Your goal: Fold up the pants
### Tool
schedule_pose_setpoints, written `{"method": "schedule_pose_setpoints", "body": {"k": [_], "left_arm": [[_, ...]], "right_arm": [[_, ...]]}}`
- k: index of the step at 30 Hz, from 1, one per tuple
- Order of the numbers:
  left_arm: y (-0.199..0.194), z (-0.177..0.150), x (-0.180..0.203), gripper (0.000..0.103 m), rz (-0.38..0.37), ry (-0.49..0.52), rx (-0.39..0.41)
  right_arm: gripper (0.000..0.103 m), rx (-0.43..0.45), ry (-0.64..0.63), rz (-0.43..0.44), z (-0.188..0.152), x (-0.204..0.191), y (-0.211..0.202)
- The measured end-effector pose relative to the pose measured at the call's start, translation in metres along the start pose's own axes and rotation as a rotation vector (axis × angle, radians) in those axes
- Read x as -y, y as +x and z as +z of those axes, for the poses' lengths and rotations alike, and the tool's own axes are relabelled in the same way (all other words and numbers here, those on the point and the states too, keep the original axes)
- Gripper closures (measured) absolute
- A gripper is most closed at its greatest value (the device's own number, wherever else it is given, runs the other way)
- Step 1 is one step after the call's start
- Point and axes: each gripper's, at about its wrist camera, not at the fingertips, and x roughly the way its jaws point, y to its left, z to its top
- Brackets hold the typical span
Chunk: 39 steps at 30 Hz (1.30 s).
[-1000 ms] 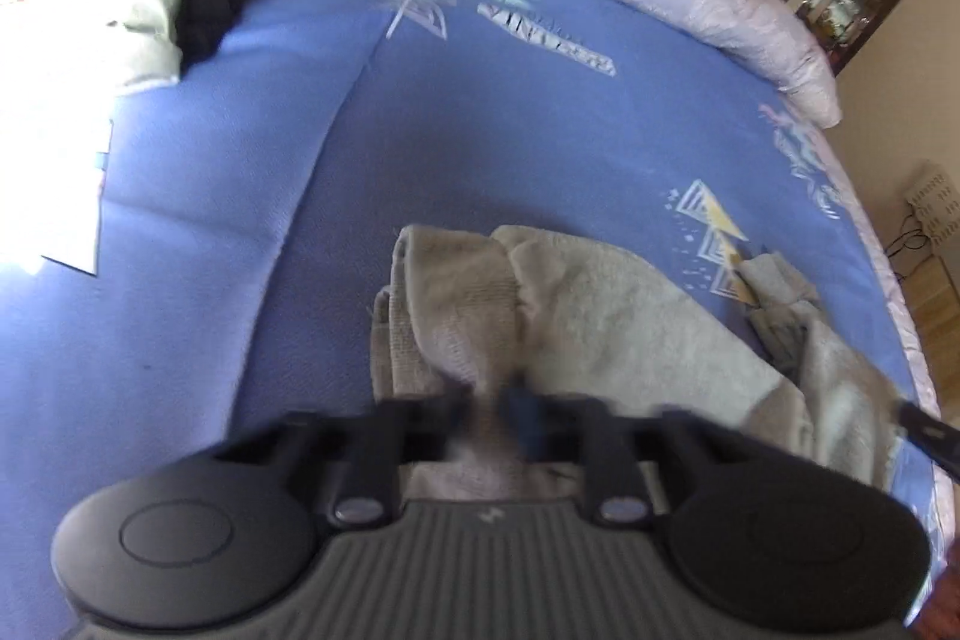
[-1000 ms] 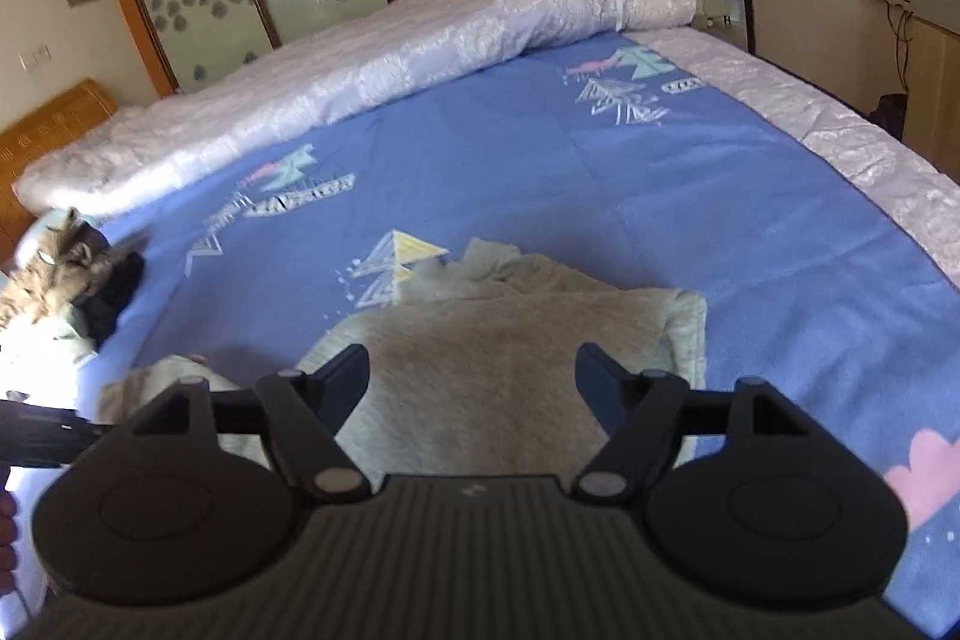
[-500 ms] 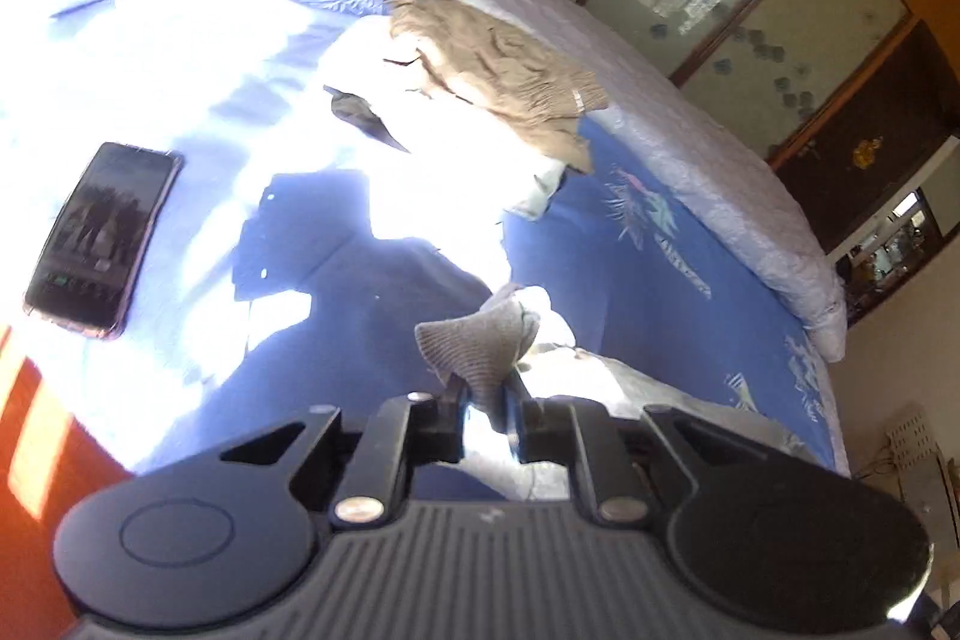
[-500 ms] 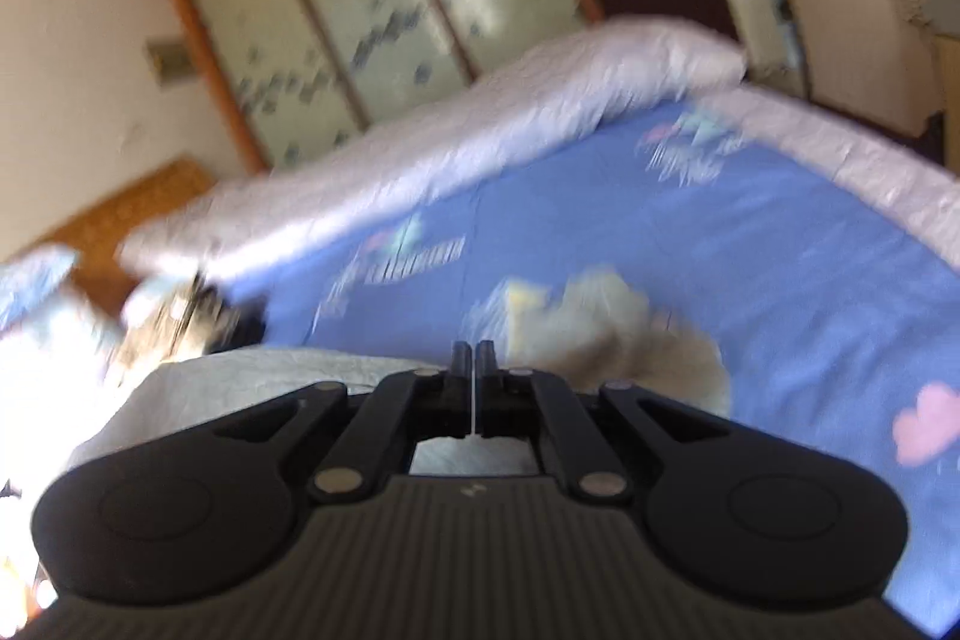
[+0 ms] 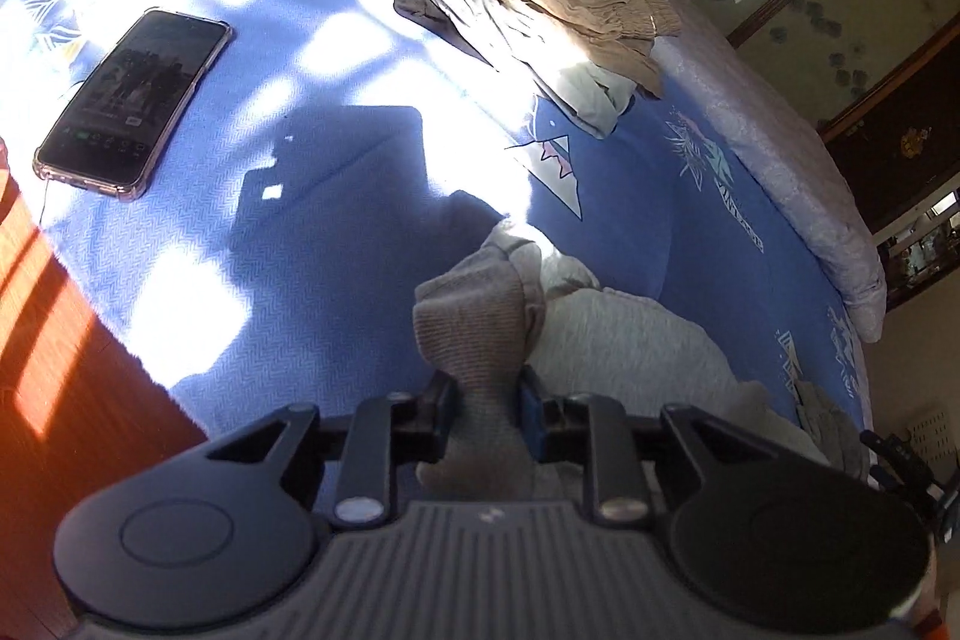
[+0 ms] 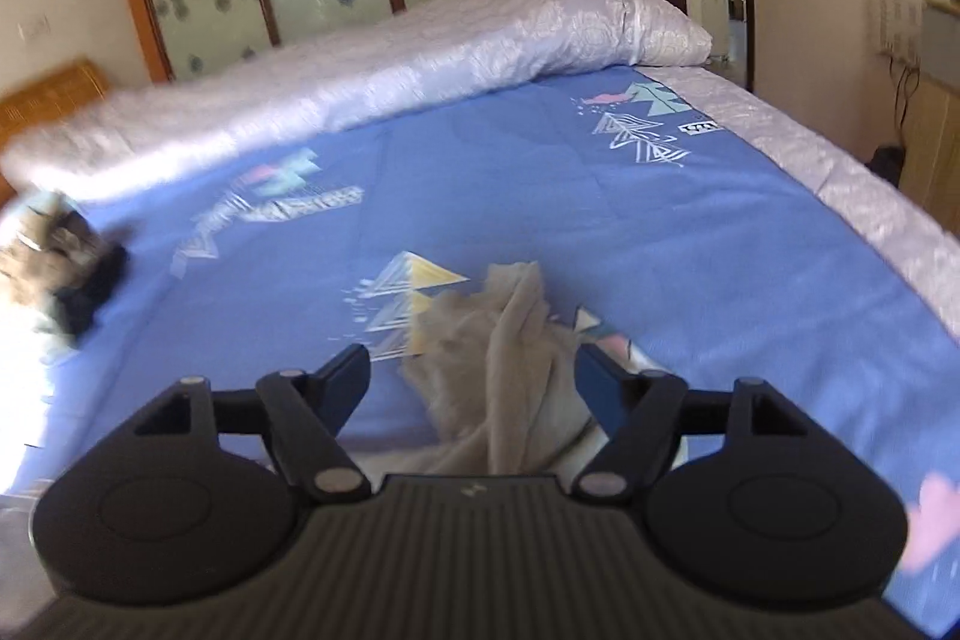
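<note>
Left wrist view: your left tongs are clamping a bunched end of the pants on the bed; right tongs are standing apart. Folding is barely beginning.

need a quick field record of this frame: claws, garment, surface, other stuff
left claw: shut on the ribbed band of the grey pants
right claw: open, fabric lying between the fingers, not pinched
pants: bunched, not yet folded flat
surface: blue patterned bedsheet
phone: on sheet, screen up, apart from pants
clothes pile: by the white quilt
</note>
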Motion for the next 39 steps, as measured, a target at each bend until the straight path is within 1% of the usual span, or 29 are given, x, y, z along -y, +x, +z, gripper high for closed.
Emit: {"method": "schedule_pose_setpoints", "body": {"k": [1, 2, 3, 4, 6, 8, 10, 12, 14, 16, 17, 18, 20, 22, 23, 24, 25, 26, 27, 28, 29, 30, 31, 32, 33, 34, 35, 37, 39], "left_arm": [[0.000, -0.002, -0.001, 0.081, -0.002, -0.003, 0.003], [-0.001, -0.006, -0.002, 0.083, -0.007, -0.007, 0.007], [-0.001, -0.007, -0.002, 0.086, -0.013, -0.007, 0.007], [-0.001, -0.008, -0.001, 0.086, -0.017, -0.003, 0.008], [-0.001, -0.003, 0.004, 0.088, -0.019, 0.015, 0.021], [0.000, 0.018, 0.015, 0.089, -0.025, 0.034, 0.045], [-0.003, 0.048, 0.032, 0.089, -0.067, 0.058, 0.090], [-0.011, 0.083, 0.065, 0.089, -0.127, 0.104, 0.156], [-0.026, 0.110, 0.100, 0.089, -0.212, 0.148, 0.242], [-0.048, 0.121, 0.127, 0.089, -0.292, 0.194, 0.345], [-0.058, 0.120, 0.136, 0.089, -0.333, 0.216, 0.397], [-0.064, 0.116, 0.139, 0.089, -0.364, 0.229, 0.431], [-0.064, 0.101, 0.135, 0.085, -0.407, 0.242, 0.465], [-0.046, 0.083, 0.121, 0.078, -0.386, 0.245, 0.428], [-0.027, 0.072, 0.107, 0.072, -0.345, 0.228, 0.369], [-0.009, 0.062, 0.092, 0.069, -0.304, 0.193, 0.301], [0.007, 0.052, 0.079, 0.069, -0.264, 0.154, 0.232], [0.032, 0.039, 0.059, 0.068, -0.198, 0.093, 0.129], [0.053, 0.028, 0.042, 0.068, -0.131, 0.041, 0.036], [0.071, 0.018, 0.027, 0.068, -0.065, -0.009, -0.054], [0.089, 0.011, 0.013, 0.068, -0.014, -0.071, -0.153], [0.093, 0.007, 0.006, 0.069, -0.037, -0.114, -0.165], [0.088, 0.009, 0.008, 0.069, -0.055, -0.127, -0.155], [0.082, 0.013, 0.014, 0.069, -0.064, -0.095, -0.144], [0.075, 0.019, 0.020, 0.068, -0.062, -0.057, -0.110], [0.067, 0.021, 0.027, 0.067, -0.058, -0.022, -0.083], [0.061, 0.023, 0.032, 0.065, -0.058, 0.005, -0.065], [0.049, 0.027, 0.041, 0.062, -0.041, 0.048, -0.025], [0.037, 0.030, 0.044, 0.057, -0.019, 0.056, 0.002]], "right_arm": [[0.027, -0.067, -0.025, -0.031, 0.000, -0.002, 0.022], [0.036, -0.147, -0.048, -0.056, -0.002, -0.004, 0.042], [0.083, -0.211, -0.056, -0.080, -0.005, -0.005, 0.056], [0.095, -0.234, -0.046, -0.100, -0.004, -0.005, 0.063], [0.096, -0.169, -0.001, -0.063, 0.016, -0.004, 0.055], [0.096, -0.044, 0.058, -0.040, 0.060, -0.003, 0.033], [0.096, 0.086, 0.158, 0.011, 0.110, 0.009, 0.000], [0.096, 0.244, 0.260, 0.080, 0.164, 0.022, -0.044], [0.096, 0.397, 0.343, 0.148, 0.204, 0.038, -0.093], [0.096, 0.536, 0.436, 0.260, 0.225, 0.063, -0.139], [0.096, 0.590, 0.469, 0.318, 0.226, 0.077, -0.159], [0.095, 0.639, 0.494, 0.368, 0.222, 0.090, -0.178], [0.095, 0.694, 0.523, 0.446, 0.194, 0.119, -0.206], [0.094, 0.677, 0.539, 0.483, 0.151, 0.146, -0.215], [0.093, 0.652, 0.548, 0.480, 0.125, 0.158, -0.214], [0.090, 0.615, 0.561, 0.468, 0.094, 0.170, -0.210], [0.087, 0.567, 0.586, 0.437, 0.059, 0.182, -0.203], [0.087, 0.506, 0.630, 0.387, 0.023, 0.192, -0.191], [0.084, 0.417, 0.694, 0.318, -0.013, 0.203, -0.175], [0.067, 0.305, 0.759, 0.229, -0.047, 0.212, -0.157], [0.060, 0.180, 0.810, 0.106, -0.080, 0.220, -0.139], [0.059, 0.090, 0.833, 0.000, -0.106, 0.224, -0.126], [0.061, 0.019, 0.876, -0.112, -0.133, 0.229, -0.118], [0.069, 0.043, 0.918, -0.123, -0.151, 0.233, -0.120], [0.079, 0.083, 0.963, -0.100, -0.162, 0.235, -0.127], [0.076, 0.099, 0.979, -0.090, -0.165, 0.234, -0.131], [0.074, 0.109, 0.950, -0.113, -0.160, 0.231, -0.134], [0.072, 0.135, 0.824, -0.208, -0.142, 0.219, -0.142], [0.069, 0.201, 0.751, -0.240, -0.126, 0.214, -0.153]]}}
